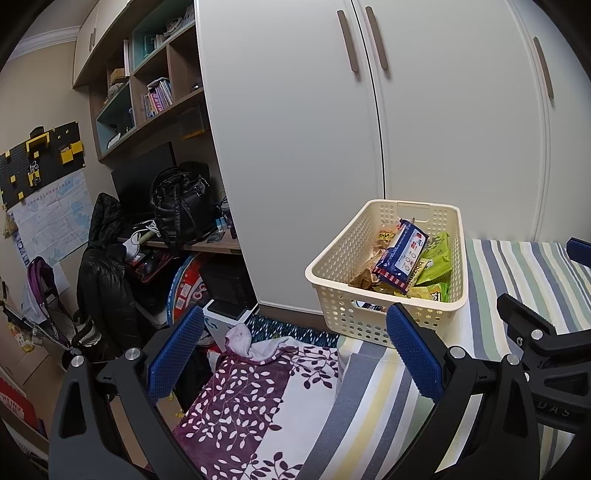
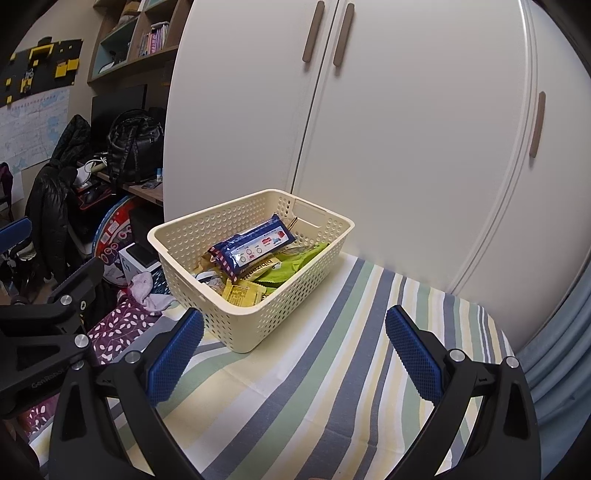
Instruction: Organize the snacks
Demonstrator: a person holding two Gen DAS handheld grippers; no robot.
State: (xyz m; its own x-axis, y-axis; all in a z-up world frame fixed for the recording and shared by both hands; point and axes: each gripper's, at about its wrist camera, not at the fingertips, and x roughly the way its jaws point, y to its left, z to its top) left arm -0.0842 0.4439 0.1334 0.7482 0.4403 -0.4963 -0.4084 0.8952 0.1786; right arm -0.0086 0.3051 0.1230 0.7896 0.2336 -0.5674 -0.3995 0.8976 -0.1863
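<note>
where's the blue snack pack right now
The blue snack pack lies on top of the green packets inside the cream basket, which sits on the striped cloth before the white wardrobe doors.

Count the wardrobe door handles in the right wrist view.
3: two side by side at top centre, handle and handle, and one handle further right. More may lie outside the frame.

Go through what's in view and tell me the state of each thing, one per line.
Left gripper: open, holding nothing.
Right gripper: open, holding nothing.
Basket: upright on the striped cloth, partly filled with snacks.
Blue packet: lying tilted on top of the other snacks.
Green packets: in the basket, partly under the blue packet.
Wardrobe doors: closed.
Striped cloth: spread flat.
</note>
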